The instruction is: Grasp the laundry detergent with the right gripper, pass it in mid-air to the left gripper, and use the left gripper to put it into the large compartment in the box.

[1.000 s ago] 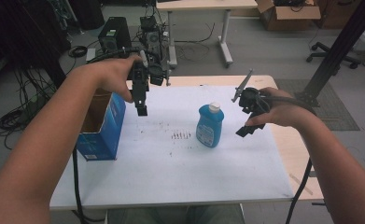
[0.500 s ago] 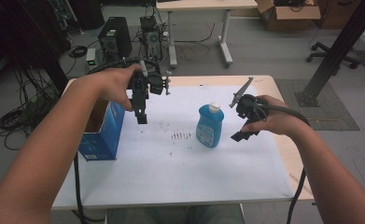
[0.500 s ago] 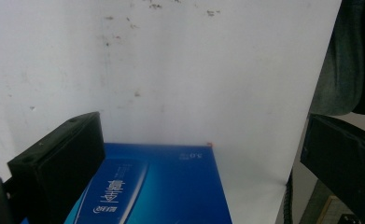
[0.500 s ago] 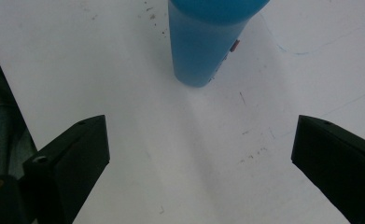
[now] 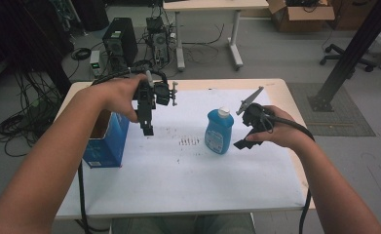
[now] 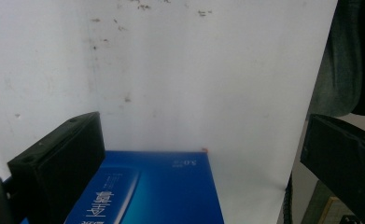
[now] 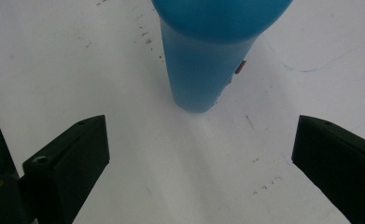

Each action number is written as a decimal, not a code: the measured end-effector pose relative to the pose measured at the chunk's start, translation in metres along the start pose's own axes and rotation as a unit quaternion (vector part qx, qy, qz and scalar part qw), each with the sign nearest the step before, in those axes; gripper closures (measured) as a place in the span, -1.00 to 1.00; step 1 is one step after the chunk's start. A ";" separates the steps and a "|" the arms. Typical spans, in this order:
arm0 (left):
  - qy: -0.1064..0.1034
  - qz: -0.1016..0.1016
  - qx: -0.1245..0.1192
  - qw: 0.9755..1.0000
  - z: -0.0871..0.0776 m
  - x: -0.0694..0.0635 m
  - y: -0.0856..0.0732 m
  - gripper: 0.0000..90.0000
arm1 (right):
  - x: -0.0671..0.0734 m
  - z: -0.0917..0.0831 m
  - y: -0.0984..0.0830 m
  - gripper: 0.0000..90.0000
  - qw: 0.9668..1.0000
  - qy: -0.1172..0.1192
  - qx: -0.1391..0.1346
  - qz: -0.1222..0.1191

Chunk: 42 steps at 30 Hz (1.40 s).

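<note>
Blue bottle point(image 5: 219, 132) upright on the white sheet point(image 5: 178, 165) near the middle of the table point(image 5: 280, 87), slightly right of centre. Translucent blue plastic, broad flattened body narrowing to the shoulders, white cap on top. Pale label on the front, print too small to read. In the right gripper view, bottle point(image 7: 208, 51) straight ahead between the lines of the two jaws, its base on the sheet, a small reddish mark low on one side; no writing legible there.

Right gripper point(image 5: 244, 141) just to the right of the bottle, near but apart, jaws spread wide with nothing between them, tilted down toward the sheet. Grey plate point(image 5: 249, 100) jutting up behind it, cable point(image 5: 295, 129) trailing back along the forearm.

Left gripper point(image 5: 147, 127) held above the sheet, well apart from the bottle, jaws pointing down. In the left gripper view, jaws likewise wide apart, empty.

Blue box point(image 5: 105, 141) at the left edge of the table, top open, brown cardboard inside. Box point(image 6: 157, 191) below the jaws in the left gripper view: glossy blue face, white Chinese characters seen upside down, and small print beside them, possibly "5.0", too blurred to confirm.

Dark specks and a short row of marks point(image 5: 189, 141) on the sheet, left of the bottle.
</note>
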<state>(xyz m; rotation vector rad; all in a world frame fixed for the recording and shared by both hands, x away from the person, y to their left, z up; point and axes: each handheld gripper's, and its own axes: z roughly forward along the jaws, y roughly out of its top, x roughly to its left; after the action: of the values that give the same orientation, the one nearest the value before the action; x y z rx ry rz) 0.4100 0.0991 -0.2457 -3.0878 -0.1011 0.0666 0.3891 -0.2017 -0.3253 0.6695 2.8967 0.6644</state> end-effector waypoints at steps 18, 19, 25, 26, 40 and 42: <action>-0.010 0.010 -0.003 1.000 0.021 -0.014 0.002 -1.00 | 0.001 0.020 -0.005 -0.91 0.999 0.000 -0.030 0.016; -0.010 0.009 -0.004 1.000 0.023 -0.014 0.002 -1.00 | 0.001 0.021 -0.005 -0.91 0.999 0.000 -0.031 0.016; -0.011 0.007 -0.004 1.000 0.032 -0.016 0.000 -1.00 | 0.003 0.027 -0.006 -0.91 0.999 0.002 -0.039 0.016; -0.014 0.007 -0.002 1.000 0.034 -0.016 0.000 -1.00 | 0.003 0.028 -0.006 -0.91 0.999 0.000 -0.039 0.014; -0.015 0.004 0.003 1.000 0.051 -0.022 -0.009 -0.99 | 0.006 0.039 -0.009 -0.92 0.996 -0.010 -0.081 0.031; -0.014 0.006 0.003 1.000 0.053 -0.024 -0.009 -1.00 | 0.006 0.043 -0.010 -0.92 0.996 -0.015 -0.084 0.031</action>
<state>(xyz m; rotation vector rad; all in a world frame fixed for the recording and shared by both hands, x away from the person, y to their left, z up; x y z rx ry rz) 0.3836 0.1088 -0.2968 -3.0817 -0.0841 0.1100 0.3874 -0.1902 -0.3685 0.7413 2.7631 0.8855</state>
